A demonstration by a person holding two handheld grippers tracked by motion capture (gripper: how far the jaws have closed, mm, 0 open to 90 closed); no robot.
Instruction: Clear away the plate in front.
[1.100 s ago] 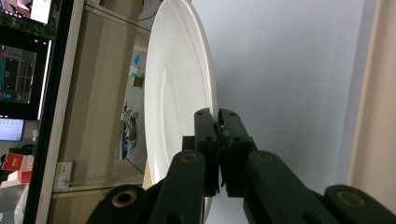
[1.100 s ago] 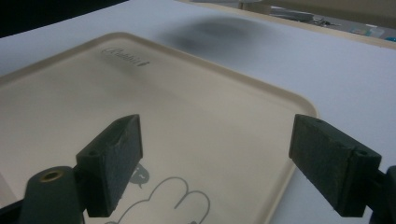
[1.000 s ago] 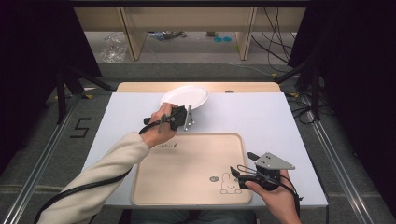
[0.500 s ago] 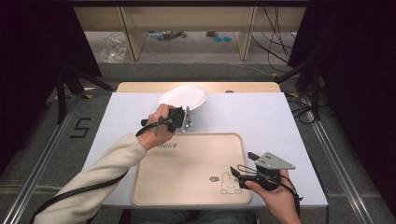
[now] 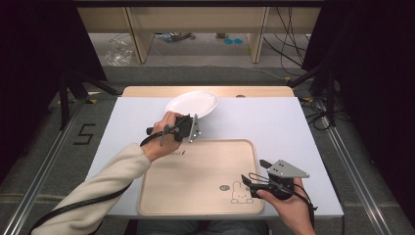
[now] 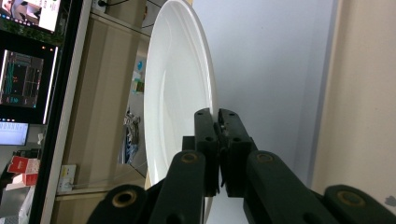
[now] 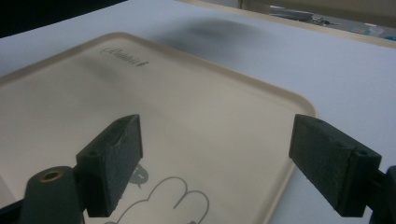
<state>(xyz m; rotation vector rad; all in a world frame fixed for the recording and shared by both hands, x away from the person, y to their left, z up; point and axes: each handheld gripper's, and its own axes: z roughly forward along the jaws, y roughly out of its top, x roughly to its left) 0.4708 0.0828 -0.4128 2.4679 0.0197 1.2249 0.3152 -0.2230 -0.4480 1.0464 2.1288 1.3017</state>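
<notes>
My left gripper (image 5: pixel 188 128) sits just past the far edge of the tray, and its jaws are clamped together on the near rim of the white plate (image 5: pixel 192 104); in the left gripper view (image 6: pixel 218 154) I see the two black pads pinched tight with the thin rim of the plate (image 6: pixel 180 88) caught between them. That view is rolled on its side, so the plate stands like a tall white oval against the pale blue table top (image 6: pixel 266 70). From the high view the plate looks raised at its near edge where I grip it, with its far edge over the table (image 5: pixel 274 122) near the wooden strip at the back; I cannot tell whether that far edge rests on the surface. The plate has nothing on it. My right gripper (image 5: pixel 250 185) hovers over the near right corner of the beige tray (image 5: pixel 195 171), jaws spread wide apart with nothing between them; in the right gripper view (image 7: pixel 219 163) both pads frame bare tray surface (image 7: pixel 154 107). The tray carries no objects, just a printed rabbit drawing (image 5: pixel 241 194) close to my right gripper and a small line of script (image 7: pixel 125 56) at its far side. The two grippers are well apart, one at each end of the tray's diagonal.
</notes>
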